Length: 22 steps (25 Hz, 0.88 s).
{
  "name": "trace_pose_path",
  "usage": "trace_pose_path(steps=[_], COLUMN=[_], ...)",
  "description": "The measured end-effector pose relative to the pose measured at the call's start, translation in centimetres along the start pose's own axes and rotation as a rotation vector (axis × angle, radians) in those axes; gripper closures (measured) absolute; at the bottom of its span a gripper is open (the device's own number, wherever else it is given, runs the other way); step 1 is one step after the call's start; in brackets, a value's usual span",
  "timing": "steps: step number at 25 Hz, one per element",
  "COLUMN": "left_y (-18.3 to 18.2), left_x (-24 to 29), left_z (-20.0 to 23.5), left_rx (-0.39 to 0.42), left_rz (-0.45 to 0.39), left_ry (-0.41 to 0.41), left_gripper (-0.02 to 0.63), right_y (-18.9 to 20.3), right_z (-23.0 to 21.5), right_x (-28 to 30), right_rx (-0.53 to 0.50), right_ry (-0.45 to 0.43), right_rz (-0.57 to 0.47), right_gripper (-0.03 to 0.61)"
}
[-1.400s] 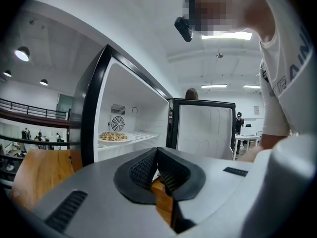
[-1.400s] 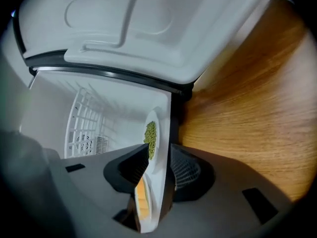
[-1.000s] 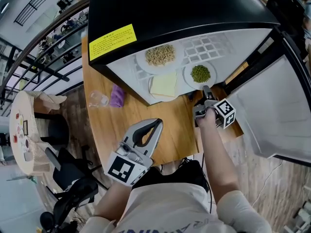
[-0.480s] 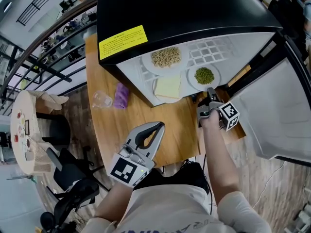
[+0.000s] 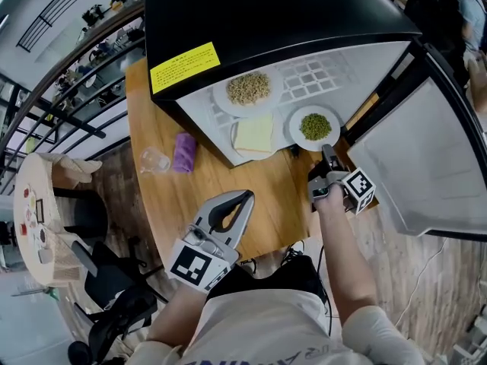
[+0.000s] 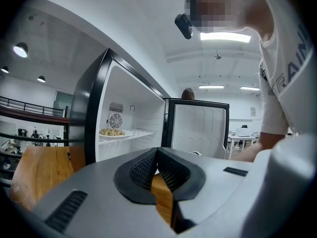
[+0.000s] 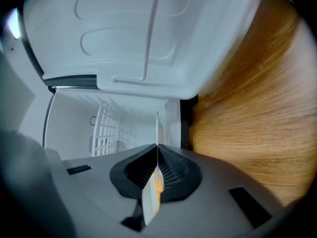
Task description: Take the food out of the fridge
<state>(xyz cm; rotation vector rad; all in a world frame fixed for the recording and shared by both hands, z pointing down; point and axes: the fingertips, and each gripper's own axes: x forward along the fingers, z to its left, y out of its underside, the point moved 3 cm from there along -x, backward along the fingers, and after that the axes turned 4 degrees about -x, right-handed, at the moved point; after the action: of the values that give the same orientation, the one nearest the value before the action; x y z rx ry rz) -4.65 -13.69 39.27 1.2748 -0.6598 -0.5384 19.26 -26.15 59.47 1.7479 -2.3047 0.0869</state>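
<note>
Three plates sit on the white shelf [image 5: 319,74] of the open fridge [image 5: 266,14]: plate of grains [image 5: 221,94], plate with a pale yellow slab [image 5: 254,156], plate of green peas [image 5: 295,128]. Right gripper [image 5: 327,152] is clamped on the near rim of the plate of green peas (thin edge pinched between the pads), at the shelf's front right. Left gripper [image 5: 245,197], jaws together and empty, hovers above the wooden table [image 5: 281,196].

Fridge [image 5: 289,21] on the table [image 5: 228,185], plate [image 5: 294,129] at the shelf's [image 5: 319,78] front right, cup [image 5: 154,160] left of the fridge.

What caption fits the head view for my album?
Right gripper grips the green-food plate at the open fridge; left gripper hovers.
</note>
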Motion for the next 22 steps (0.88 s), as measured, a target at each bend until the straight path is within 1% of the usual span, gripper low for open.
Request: trace_pose_path(steps=[7, 13, 17, 20, 22], left_y=[0.0, 0.0, 0.4, 0.5, 0.6], left_x=[1.1, 2.2, 2.8, 3.2, 3.4], left_z=[-1.3, -2.9, -3.9, -4.7, -5.2], left_rx=[-0.016, -0.022, -0.023, -0.023, -0.024], left_rz=[-0.009, -0.010, 0.001, 0.003, 0.007], left_ry=[0.066, 0.115, 0.138, 0.150, 0.157], left_gripper=[0.604, 0.604, 0.604, 0.604, 0.604], right_y=[1.1, 1.2, 0.4, -0.4, -1.1], right_z=[0.2, -1.6, -4.1, -5.9, -6.9], right_x=[-5.8, -10.6, -13.4, -15.4, -16.3], right_rx=[-0.042, -0.075, -0.078, -0.063, -0.070], right_ry=[-0.007, 0.015, 0.040, 0.076, 0.087], right_rz=[0.105, 0.171, 0.177, 0.164, 0.150], right_gripper=[0.554, 0.554, 0.552, 0.552, 0.552])
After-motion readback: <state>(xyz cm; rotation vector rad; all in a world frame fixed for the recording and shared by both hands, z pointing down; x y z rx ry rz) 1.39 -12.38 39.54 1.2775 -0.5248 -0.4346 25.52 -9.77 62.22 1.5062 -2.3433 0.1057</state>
